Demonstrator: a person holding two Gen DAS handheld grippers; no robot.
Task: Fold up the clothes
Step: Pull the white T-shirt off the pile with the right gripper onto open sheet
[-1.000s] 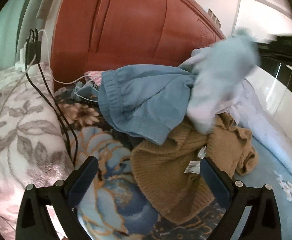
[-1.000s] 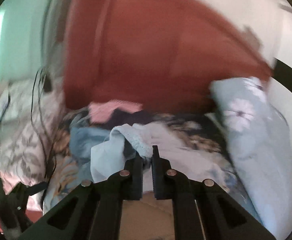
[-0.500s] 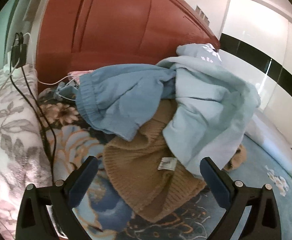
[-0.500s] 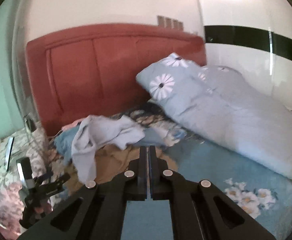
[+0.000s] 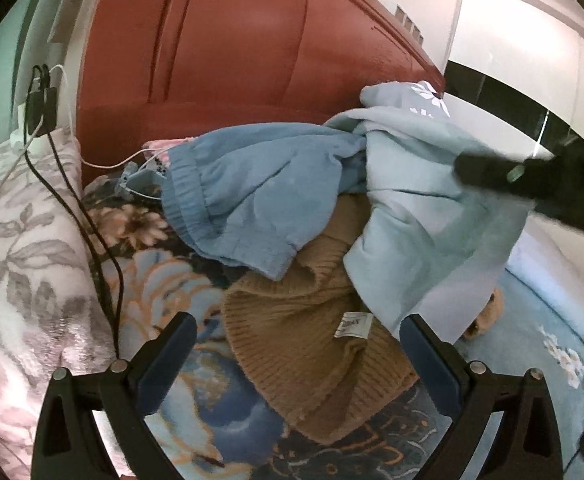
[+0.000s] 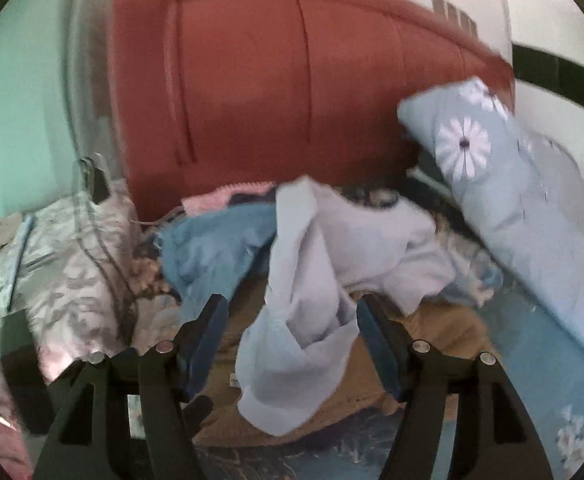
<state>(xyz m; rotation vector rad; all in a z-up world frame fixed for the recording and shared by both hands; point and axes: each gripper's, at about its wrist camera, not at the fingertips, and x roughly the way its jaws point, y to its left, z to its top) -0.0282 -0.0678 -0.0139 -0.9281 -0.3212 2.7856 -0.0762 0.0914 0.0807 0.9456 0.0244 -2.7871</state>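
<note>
Broadly, one red padded headboard (image 5: 251, 60) fills the upper centre of both views, and below it one bed covered in a blue floral-patterned sheet (image 5: 163, 280) spreads across the lower half. Two pillows show: one white pillow with grey leaf print (image 5: 23, 260) at the left edge of the left wrist view, and one pale blue pillow with white daisy print (image 6: 512, 200) at the right of the right wrist view. Three garments for folding lie heaped mid-frame: one pale blue soft garment (image 5: 424, 216) on top at centre right, one mid-blue knitted garment with a ribbed hem (image 5: 251, 192) to its left, and one tan ribbed-knit sweater (image 5: 312, 344) beneath both, a single small white label (image 5: 352, 325) showing on it. A strip of pink fabric (image 6: 223, 196) peeks out behind the heap against the headboard. One black cable (image 5: 91, 232) and one white cable (image 5: 107, 164) trail across the left pillow. The left gripper (image 5: 296, 356) has its jaws spread wide, empty, above the tan sweater. The right gripper (image 6: 292, 340) likewise stands wide apart, its fingers on either side of a hanging fold of the pale blue garment without closing on it.
</note>
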